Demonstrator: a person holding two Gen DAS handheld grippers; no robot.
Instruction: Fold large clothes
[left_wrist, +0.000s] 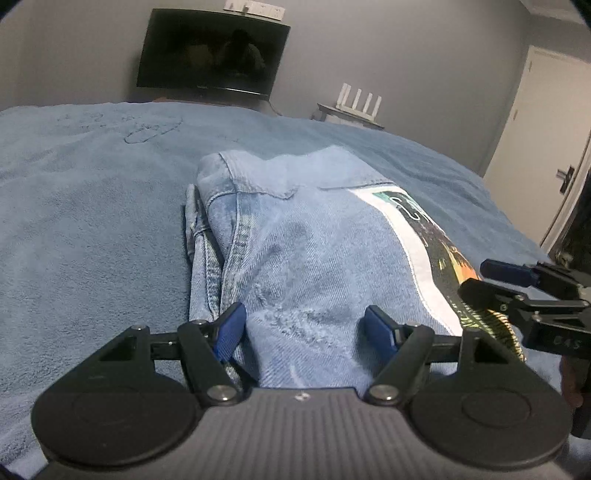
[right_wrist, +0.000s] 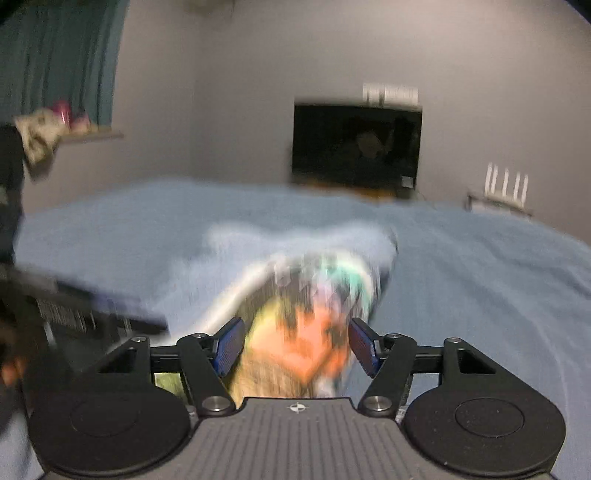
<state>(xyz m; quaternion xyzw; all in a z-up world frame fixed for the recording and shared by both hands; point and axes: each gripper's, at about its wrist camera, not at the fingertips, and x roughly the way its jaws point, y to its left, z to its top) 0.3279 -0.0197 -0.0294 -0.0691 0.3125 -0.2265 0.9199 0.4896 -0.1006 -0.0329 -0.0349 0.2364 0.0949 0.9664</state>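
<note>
Bed cover: blue, plush, spread flat | Television: dark screen, wall-mounted beyond bed | Router: white, upright antennas, on small shelf right of television | Door: white, right wall, handle fitted | Curtain: teal, far left | Ledge: blurred small items

Blue-blanketed bed, folded denim jacket lying on it

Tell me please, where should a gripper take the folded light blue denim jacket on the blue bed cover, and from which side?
Probably at the near hem of the light blue denim jacket, approaching low from the near side. That edge lies between the open left gripper pads, stacked in folded layers, so one pinch could catch them together. The printed patch side lies nearer the right gripper.
</note>
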